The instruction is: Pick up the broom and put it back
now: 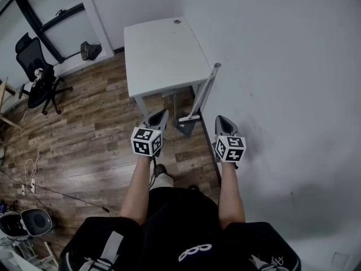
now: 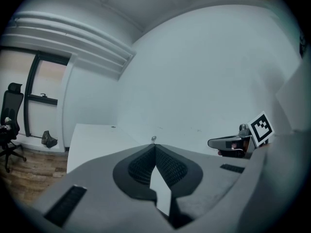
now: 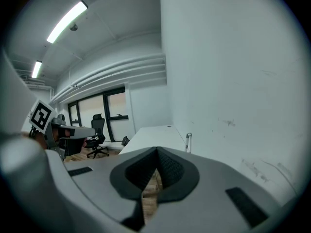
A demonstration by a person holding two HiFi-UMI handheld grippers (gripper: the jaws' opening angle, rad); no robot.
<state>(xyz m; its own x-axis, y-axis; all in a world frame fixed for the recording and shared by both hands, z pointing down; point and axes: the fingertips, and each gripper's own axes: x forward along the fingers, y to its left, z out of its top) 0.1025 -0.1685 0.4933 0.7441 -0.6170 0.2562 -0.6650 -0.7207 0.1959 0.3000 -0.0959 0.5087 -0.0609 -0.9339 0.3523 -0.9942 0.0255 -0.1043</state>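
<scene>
1. The broom [image 1: 204,92] is a slim pale pole with a flat crossbar head. It leans tilted at the table's [image 1: 161,49] right edge, head down by the floor [image 1: 96,140] and pole top near the wall [image 1: 282,66].
2. The table is a smooth white slab with square corners, the floor is wood-grain planks, and the wall is matte white.
3. Left gripper [image 1: 161,115] — ribbed dark pads pressed together, nothing between them, near the broom's head but apart from it.
4. Right gripper [image 1: 220,119] — jaws pressed together and empty, close beside the wall.

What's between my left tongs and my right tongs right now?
The head view shows the broom's lower end between the left tongs and right tongs, above the wooden floor; its handle leans up beside the white desk.
</scene>
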